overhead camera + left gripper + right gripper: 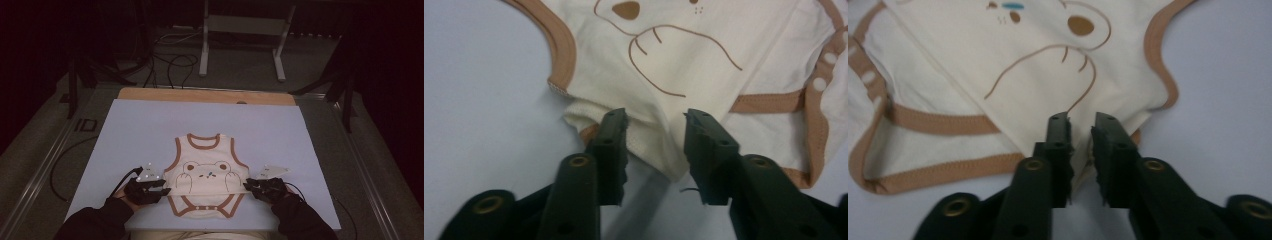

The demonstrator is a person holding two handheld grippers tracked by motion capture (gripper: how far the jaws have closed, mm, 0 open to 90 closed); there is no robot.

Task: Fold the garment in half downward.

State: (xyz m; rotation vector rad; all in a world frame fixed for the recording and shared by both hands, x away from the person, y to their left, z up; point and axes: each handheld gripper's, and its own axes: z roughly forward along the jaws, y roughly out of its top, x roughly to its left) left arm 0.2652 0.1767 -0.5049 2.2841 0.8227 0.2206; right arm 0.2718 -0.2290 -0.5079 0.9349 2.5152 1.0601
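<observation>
A cream baby bodysuit with brown trim and a bear print lies flat on the pale blue mat, its lower part folded up across the middle. My left gripper sits at the fold's left end. In the left gripper view its jaws stand apart over the folded corner of the bodysuit, not pressing it. My right gripper sits at the fold's right end. There its jaws show a narrow gap with the edge of the bodysuit between them.
The mat lies on a table with a wooden far edge. Beyond the table stand a white metal frame and loose cables on the floor. A person's dark sleeves come in at the bottom.
</observation>
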